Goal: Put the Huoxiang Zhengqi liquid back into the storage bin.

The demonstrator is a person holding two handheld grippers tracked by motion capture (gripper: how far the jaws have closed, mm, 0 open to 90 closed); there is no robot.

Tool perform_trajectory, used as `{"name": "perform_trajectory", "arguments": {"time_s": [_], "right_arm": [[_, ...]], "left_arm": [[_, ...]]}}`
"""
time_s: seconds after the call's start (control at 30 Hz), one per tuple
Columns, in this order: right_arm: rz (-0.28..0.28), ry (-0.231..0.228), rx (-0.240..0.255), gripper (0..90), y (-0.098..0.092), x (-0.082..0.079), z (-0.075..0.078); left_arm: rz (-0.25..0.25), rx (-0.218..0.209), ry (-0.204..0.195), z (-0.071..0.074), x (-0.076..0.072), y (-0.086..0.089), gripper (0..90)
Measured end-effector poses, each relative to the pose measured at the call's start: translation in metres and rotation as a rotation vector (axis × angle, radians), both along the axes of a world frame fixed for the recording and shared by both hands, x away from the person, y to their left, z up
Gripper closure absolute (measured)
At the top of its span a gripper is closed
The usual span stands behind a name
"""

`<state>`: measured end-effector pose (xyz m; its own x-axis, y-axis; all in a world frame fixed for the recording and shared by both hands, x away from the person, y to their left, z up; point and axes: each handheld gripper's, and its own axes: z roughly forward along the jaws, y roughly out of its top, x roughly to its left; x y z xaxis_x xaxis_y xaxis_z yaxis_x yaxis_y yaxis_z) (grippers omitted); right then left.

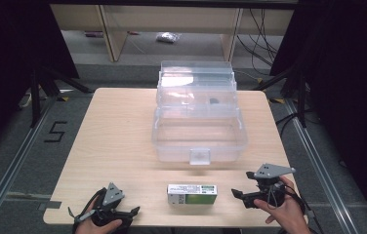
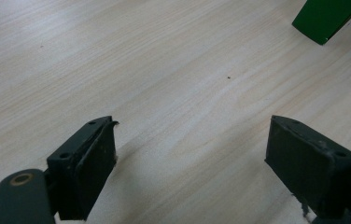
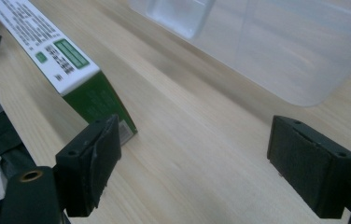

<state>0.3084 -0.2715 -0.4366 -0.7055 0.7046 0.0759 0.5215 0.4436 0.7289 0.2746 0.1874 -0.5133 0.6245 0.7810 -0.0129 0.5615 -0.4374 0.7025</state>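
The green-and-white carton (image 1: 192, 193) is lying flat near the table's (image 1: 113, 136) near edge, long axis running left-right, between both grippers; the right gripper (image 1: 244, 198), jaws spread apart and holding nothing, is sitting just beside its right end and looks nearer. The left gripper (image 1: 133, 213), also gaping empty, is waiting farther left, while the open clear plastic box (image 1: 198, 131) is standing beyond, nothing blocking the way.

Left tongs (image 1: 133, 211): held in the left hand (image 1: 96, 222), jaws set wide apart and nothing gripped between them, as seen in the left gripper view (image 2: 190, 163). Jaws are pointed toward the right tongs.

Right tongs (image 1: 240, 187): held in the right hand (image 1: 284, 209), jaws likewise spread with nothing between them, as seen in the right gripper view (image 3: 192, 168). Jaws are pointed toward the left tongs; a grey three-cornered plate is carried on top.
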Motion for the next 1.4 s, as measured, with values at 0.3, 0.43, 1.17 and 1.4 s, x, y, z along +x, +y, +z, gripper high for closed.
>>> {"name": "perform_trajectory", "arguments": {"time_s": [0.3, 0.43, 1.17, 1.4], "right_arm": [[0.107, -0.033, -0.043, 18.3, 0.024, 0.001, 0.021], [0.161, -0.034, -0.077, 18.5, 0.036, -0.002, 0.031], [0.421, -0.025, -0.301, 22.8, 0.109, 0.005, 0.046], [0.456, -0.016, -0.33, 23.4, 0.122, 0.01, 0.042]], "left_arm": [[0.015, -0.031, -0.002, -0.001, 0.0, -0.001, 15.5], [0.011, -0.016, 0.0, -0.001, 0.0, 0.0, 15.5], [0.016, -0.012, 0.003, -0.001, 0.0, 0.0, 15.5], [0.016, -0.018, 0.005, 0.0, 0.0, 0.0, 15.6]]}}
